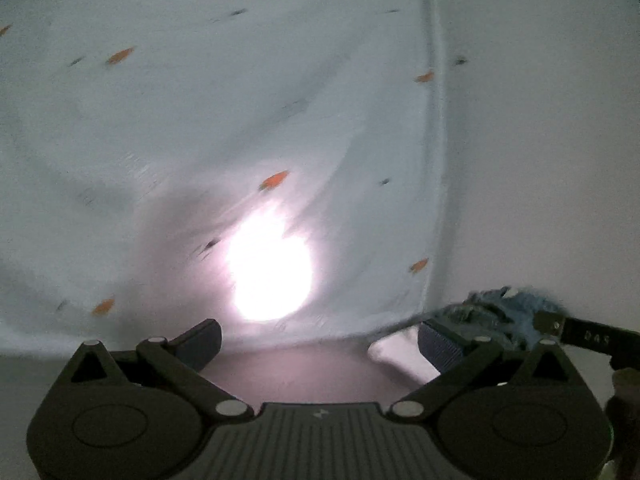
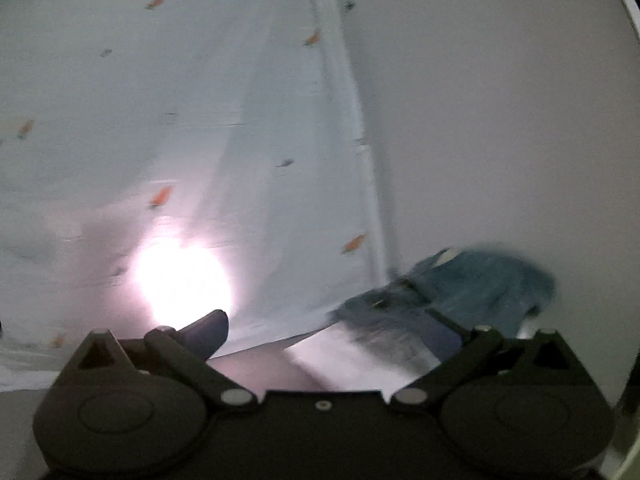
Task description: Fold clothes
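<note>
Across both wrist views hangs a pale blue-white cloth (image 1: 240, 112) dotted with small orange and dark motifs, filling everything from nine to one o'clock. Its hemmed edge (image 1: 434, 120) runs down from twelve o'clock toward four o'clock, and past it at three o'clock stands a plain white wall (image 1: 540, 140). A bright glare (image 1: 272, 276) burns through the cloth near the centre of each view.

On the left gripper (image 1: 320, 340) the fingers stand wide apart, with nothing pressed between them; only a dim pinkish surface shows in the gap. At four o'clock in the left view a fuzzy blue-denim garment (image 1: 500, 304) sits just beyond the right-hand finger, beside a dark bar bearing small lettering (image 1: 592, 336).

On the right gripper (image 2: 328, 332) the fingers also stand wide; the one at eight o'clock is clear, while the one at four o'clock is smeared by blur. The blue garment (image 2: 480, 280) lies at four o'clock, at the foot of the cloth's hem, near that finger; whether it touches cannot be told.
</note>
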The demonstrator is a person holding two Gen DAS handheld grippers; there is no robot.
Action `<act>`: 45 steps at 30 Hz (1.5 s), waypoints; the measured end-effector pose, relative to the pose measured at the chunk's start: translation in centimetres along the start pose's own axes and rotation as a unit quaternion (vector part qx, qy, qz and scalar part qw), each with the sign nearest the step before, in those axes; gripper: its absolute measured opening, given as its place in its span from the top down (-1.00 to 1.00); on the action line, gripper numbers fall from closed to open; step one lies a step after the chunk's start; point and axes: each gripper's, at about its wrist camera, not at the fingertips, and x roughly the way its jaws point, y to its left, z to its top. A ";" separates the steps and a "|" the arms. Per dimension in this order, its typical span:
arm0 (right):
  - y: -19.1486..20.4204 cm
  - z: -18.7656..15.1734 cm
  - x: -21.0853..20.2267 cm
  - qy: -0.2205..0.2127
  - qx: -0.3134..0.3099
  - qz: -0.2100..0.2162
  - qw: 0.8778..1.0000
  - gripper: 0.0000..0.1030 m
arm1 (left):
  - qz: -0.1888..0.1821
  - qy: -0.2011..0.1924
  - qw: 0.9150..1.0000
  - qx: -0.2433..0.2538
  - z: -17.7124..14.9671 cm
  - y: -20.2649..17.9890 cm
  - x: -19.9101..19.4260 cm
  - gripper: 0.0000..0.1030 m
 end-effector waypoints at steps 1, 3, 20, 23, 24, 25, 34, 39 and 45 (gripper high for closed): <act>0.9 -0.3 -0.8 0.010 0.006 0.016 1.000 -1.00 | 0.019 0.005 1.000 -0.006 -0.3 0.7 -1.7 -1.00; 3.0 -0.8 -2.9 0.033 0.005 0.056 0.998 -1.00 | 0.057 0.019 0.998 -0.015 -0.9 2.0 -4.9 -1.00; 15.2 -8.3 -18.6 0.152 -0.123 0.167 0.966 -1.00 | 0.197 0.126 0.970 -0.062 -6.5 7.5 -20.8 -1.00; 15.7 -9.5 -20.5 0.170 -0.139 0.171 0.961 -1.00 | 0.201 0.138 0.968 -0.063 -7.6 7.3 -22.5 -1.00; 15.8 -9.8 -20.9 0.175 -0.144 0.171 0.959 -1.00 | 0.201 0.142 0.967 -0.063 -7.8 7.2 -23.0 -1.00; 15.8 -10.1 -21.2 0.180 -0.147 0.170 0.958 -1.00 | 0.201 0.145 0.967 -0.064 -8.0 7.2 -23.4 -1.00; 15.6 -11.6 -24.5 0.199 -0.149 0.163 0.955 -1.00 | 0.207 0.158 0.963 -0.067 -9.5 7.0 -26.9 -1.00; 15.7 -12.0 -26.0 0.205 -0.147 0.163 0.954 -1.00 | 0.203 0.162 0.964 -0.064 -10.0 6.9 -28.0 -1.00; 15.9 -12.0 -27.0 0.197 -0.151 0.157 0.956 -1.00 | 0.202 0.158 0.965 -0.059 -10.2 6.6 -28.5 -1.00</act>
